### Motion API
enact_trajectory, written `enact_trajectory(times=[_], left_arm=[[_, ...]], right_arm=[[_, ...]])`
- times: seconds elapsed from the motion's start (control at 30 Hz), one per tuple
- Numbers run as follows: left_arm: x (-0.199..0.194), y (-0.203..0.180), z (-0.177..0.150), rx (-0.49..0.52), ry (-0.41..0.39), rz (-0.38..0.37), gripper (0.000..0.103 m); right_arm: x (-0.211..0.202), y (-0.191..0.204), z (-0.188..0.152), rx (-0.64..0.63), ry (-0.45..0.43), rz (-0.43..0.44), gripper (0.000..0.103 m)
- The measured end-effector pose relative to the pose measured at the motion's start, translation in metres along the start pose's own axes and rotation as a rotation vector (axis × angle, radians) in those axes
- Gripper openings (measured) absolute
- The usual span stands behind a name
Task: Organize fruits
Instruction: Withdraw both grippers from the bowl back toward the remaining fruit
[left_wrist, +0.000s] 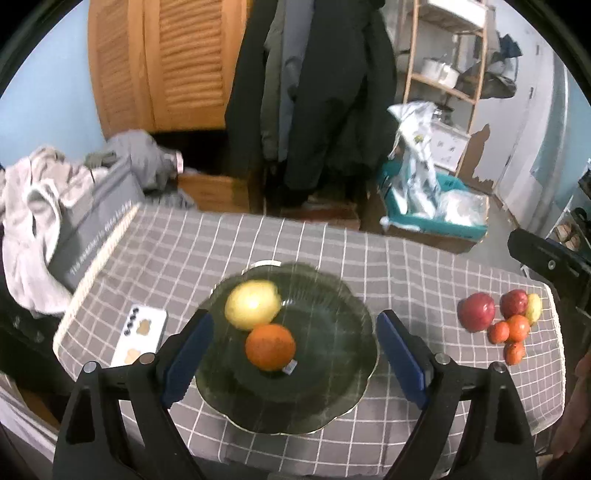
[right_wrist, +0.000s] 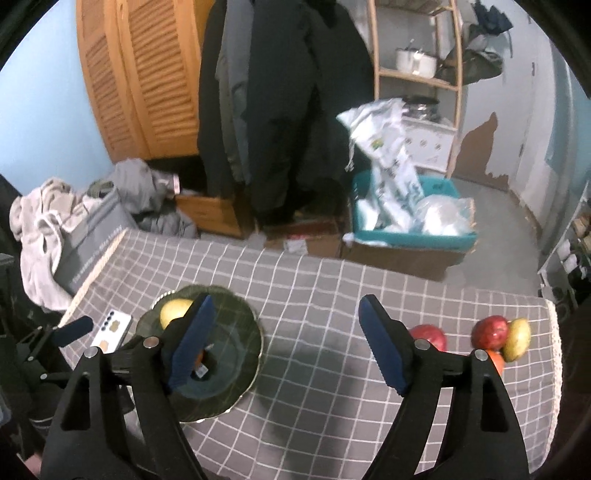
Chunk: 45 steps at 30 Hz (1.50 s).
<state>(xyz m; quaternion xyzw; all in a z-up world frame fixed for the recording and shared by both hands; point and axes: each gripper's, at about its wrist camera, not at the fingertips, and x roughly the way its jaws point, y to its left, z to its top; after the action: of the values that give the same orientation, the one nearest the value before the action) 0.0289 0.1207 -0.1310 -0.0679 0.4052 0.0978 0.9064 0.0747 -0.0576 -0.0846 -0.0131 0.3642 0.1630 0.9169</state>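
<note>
My left gripper (left_wrist: 291, 321) hangs open over a dark green plate (left_wrist: 332, 369) on the grey checked tablecloth. A yellow fruit (left_wrist: 253, 304) and an orange (left_wrist: 270, 347) lie in the plate, and nothing is between the blue pads. At the table's right end sits a cluster: two red apples (left_wrist: 476, 312), a small yellow fruit (left_wrist: 533, 308) and several small oranges (left_wrist: 517, 328). My right gripper (right_wrist: 286, 301) is open and empty above bare cloth, between the plate (right_wrist: 236, 332) and the red apples (right_wrist: 430, 334). Its left finger hides most of the orange in the plate.
A white phone (left_wrist: 140, 334) lies left of the plate. A grey box (left_wrist: 99, 229) and a heap of clothes (left_wrist: 33, 206) crowd the table's left edge. Beyond the far edge stand hanging coats and a teal basket (left_wrist: 436, 218) of bags.
</note>
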Motion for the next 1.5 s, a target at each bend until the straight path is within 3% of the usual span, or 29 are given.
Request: enact_trajectory(times=[0.23, 0.5, 0.9, 1.5], left_arm=[[-0.028, -0.020, 0.008, 0.042, -0.087, -0.006, 0.102], [-0.050, -0.046, 0.012, 0.094, -0.141, -0.029, 0.103], [-0.070, -0.084, 0.014, 0.138, -0.183, -0.083, 0.103], [-0.076, -0.138, 0.017, 0.172, -0.198, -0.165, 0.103]], right_arm=[[-0.036, -0.017, 0.000, 0.005, -0.071, -0.030, 0.085], [-0.067, -0.037, -0.004, 0.016, -0.113, -0.046, 0.085], [-0.108, -0.068, -0.015, 0.027, -0.181, -0.090, 0.085], [-0.133, -0.143, -0.036, 0.134, -0.203, -0.182, 0.085]])
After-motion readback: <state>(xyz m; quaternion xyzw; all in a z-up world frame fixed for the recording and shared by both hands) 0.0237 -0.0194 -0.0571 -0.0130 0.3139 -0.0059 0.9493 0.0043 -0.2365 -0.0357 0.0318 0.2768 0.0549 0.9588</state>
